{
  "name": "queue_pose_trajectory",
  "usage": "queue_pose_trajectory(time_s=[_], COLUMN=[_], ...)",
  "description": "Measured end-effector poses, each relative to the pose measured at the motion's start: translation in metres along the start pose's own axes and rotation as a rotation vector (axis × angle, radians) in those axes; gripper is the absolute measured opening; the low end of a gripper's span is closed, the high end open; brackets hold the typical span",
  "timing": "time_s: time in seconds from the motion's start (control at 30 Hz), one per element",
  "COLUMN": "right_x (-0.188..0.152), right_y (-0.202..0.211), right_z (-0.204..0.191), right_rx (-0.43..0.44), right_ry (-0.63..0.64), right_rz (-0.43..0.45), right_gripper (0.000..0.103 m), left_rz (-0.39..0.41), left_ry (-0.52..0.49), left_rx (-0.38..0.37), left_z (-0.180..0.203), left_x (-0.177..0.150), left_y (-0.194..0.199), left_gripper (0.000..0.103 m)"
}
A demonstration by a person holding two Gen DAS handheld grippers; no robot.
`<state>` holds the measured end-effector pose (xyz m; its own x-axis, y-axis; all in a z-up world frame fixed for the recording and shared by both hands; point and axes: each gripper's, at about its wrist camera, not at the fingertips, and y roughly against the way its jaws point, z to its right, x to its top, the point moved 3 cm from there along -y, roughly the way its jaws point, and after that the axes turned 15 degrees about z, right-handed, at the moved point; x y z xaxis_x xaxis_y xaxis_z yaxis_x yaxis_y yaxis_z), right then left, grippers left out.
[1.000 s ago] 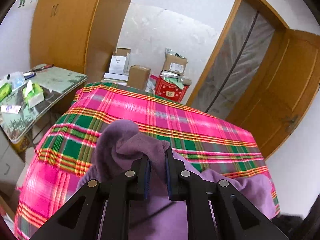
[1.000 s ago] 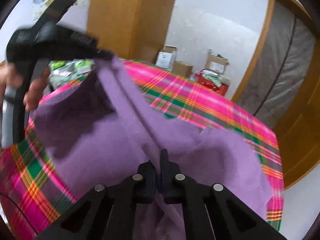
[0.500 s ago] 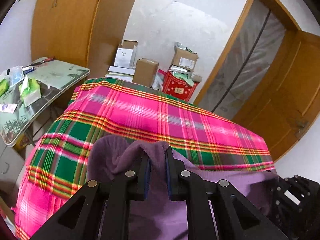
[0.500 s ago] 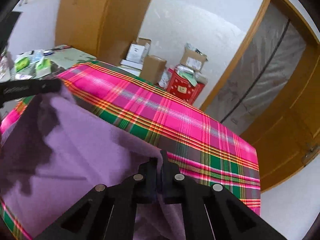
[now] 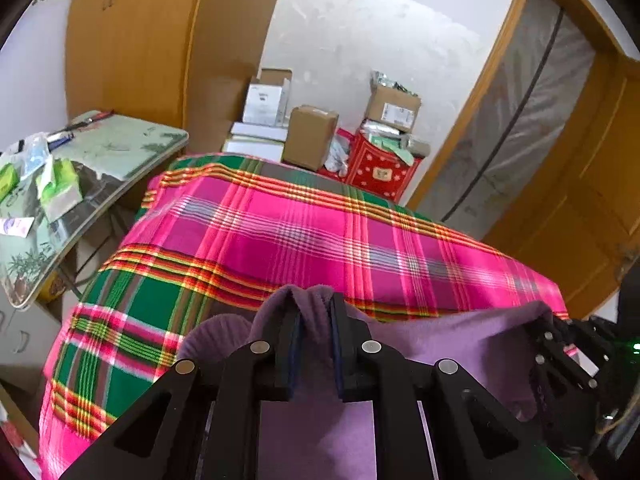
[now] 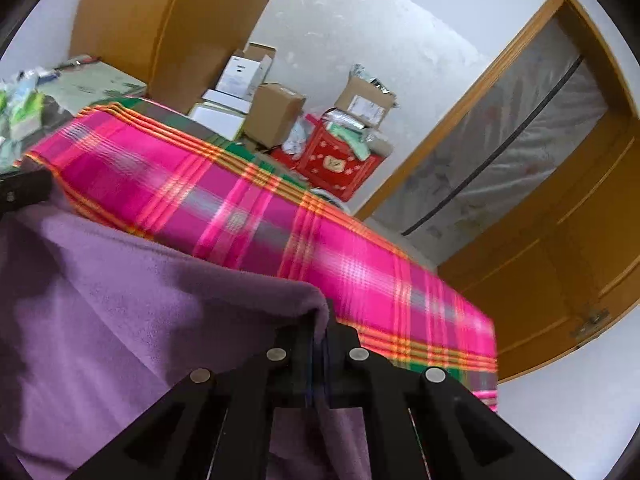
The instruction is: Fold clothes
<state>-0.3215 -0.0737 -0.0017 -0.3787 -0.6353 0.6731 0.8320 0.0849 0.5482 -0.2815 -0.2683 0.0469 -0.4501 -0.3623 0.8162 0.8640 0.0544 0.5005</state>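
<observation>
A purple fleece garment (image 5: 452,344) is stretched between my two grippers above the near edge of a pink and green plaid cloth (image 5: 304,236). My left gripper (image 5: 314,312) is shut on a bunched fold of the purple garment at its left end. My right gripper (image 6: 320,320) is shut on the garment's (image 6: 152,304) right corner, and the cloth hangs from it to the left. In the left wrist view the right gripper (image 5: 560,344) shows at the right edge. The other gripper's black tip (image 6: 24,192) appears at the left edge of the right wrist view.
The plaid cloth (image 6: 224,200) covers a table or bed. A side table (image 5: 80,184) with packets and pens stands at the left. Cardboard boxes (image 5: 312,136) and a red box (image 5: 380,172) sit by the far wall. A wooden wardrobe (image 5: 160,40) and a door (image 5: 592,200) flank them.
Both grippers have drawn apart and pulled back toward the near edge. The purple garment, bunched and draped before, is now stretched between them, leaving more plaid cloth in view.
</observation>
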Motion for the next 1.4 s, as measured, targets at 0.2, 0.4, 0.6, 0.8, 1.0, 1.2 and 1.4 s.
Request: queue_pose_trajectory(time_s=[0.2,0.4,0.6,0.8,1.0,1.2,1.4], right_x=[0.0,-0.002,-0.009,-0.008,-0.044,-0.114,-0.184], right_y=[-0.018,-0.03,-0.021,0.034,0.105,0.177,0.212], right_z=[-0.007,-0.002,0.011,0.03,0.057,0.07,0.07], right_rx=[-0.027,-0.098,-0.03,0.098,0.196,0.276,0.357], right_ry=[0.001,-0.036,-0.16,-0.268,-0.354,-0.46,-0.605], right_rz=[-0.037,-0.073,-0.103,-0.004,0.081,0.165,0.181], right_gripper=[0.003,0.003,0.003,0.003,0.005,0.01,0.029], left_rz=[-0.024,0.011,0.026,0.002,-0.037,-0.068,-0.052], left_ry=[-0.016,-0.03,-0.024,0.026,0.055,0.156,0.261], left_rx=[-0.053,0.003,0.065,0.078,0.062,0.076,0.029], left_z=[-0.009,-0.033,-0.063,-0.088,-0.103,-0.121,-0.129], left_x=[-0.002,0.002,-0.002,-0.031,-0.074,-0.114,-0.144], left_y=[0.005,0.032,0.067,0.106,0.151,0.183,0.207], left_gripper=[0.018,0.023,0.023,0.023,0.027,0.033,0.049])
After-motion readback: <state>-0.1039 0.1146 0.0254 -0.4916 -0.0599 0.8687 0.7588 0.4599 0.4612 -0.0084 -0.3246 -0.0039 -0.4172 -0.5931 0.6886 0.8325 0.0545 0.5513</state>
